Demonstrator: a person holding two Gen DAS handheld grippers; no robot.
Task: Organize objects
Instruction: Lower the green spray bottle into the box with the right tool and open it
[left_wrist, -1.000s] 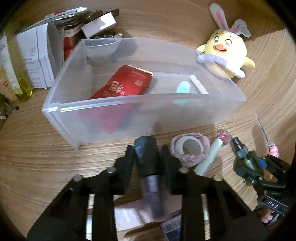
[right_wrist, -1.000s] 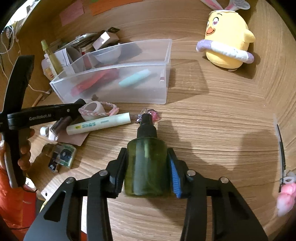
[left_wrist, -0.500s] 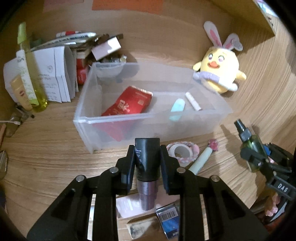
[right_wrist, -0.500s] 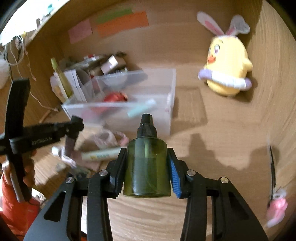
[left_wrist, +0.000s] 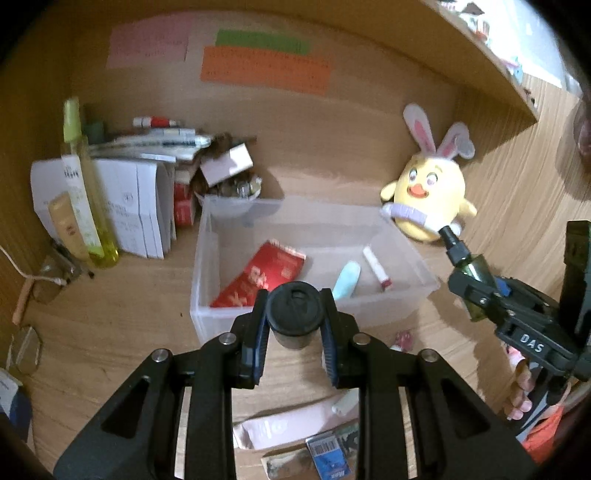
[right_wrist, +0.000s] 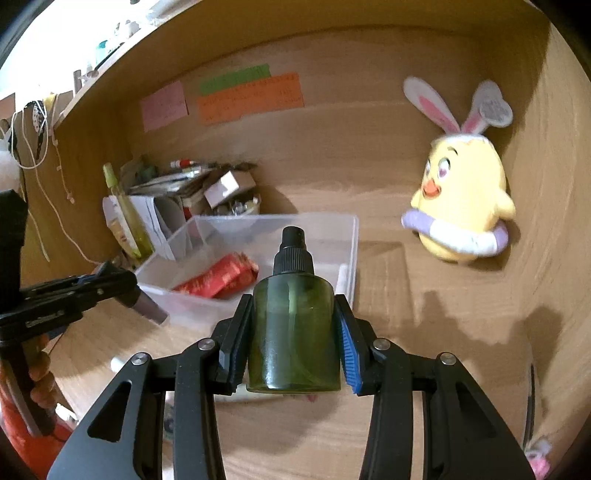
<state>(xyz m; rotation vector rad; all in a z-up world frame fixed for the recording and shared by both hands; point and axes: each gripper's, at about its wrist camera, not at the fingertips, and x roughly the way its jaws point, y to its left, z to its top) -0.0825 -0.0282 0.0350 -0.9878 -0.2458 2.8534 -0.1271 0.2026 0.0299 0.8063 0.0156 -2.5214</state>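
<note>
Step in hand: carrying two picked items toward the clear plastic bin (left_wrist: 207, 258), which stands mid-desk with its far long side toward the back panel.

Left gripper (left_wrist: 293, 325): jaws narrowly set, clamped on a small dark-capped tube (left_wrist: 293, 308), cap end facing the camera, held above the desk just short of the bin's near wall. The tube's kind is hard to judge from the right wrist view; possibly a lipstick.

Right gripper (right_wrist: 293, 332): pads pressed on both sides of a green spray bottle (right_wrist: 293, 328), upright, nozzle up, held off the desk before the bin's right end.

Both grippers tilt moderately downward toward the bin.

The bin already holds a red packet (left_wrist: 258, 275), a pale blue item (left_wrist: 345, 278) and a white stick (left_wrist: 375, 264).

Next move, by judgement: bring each item over the rim, lower it inside, then release. The tall bottle may tip if it is dropped upright.
</note>
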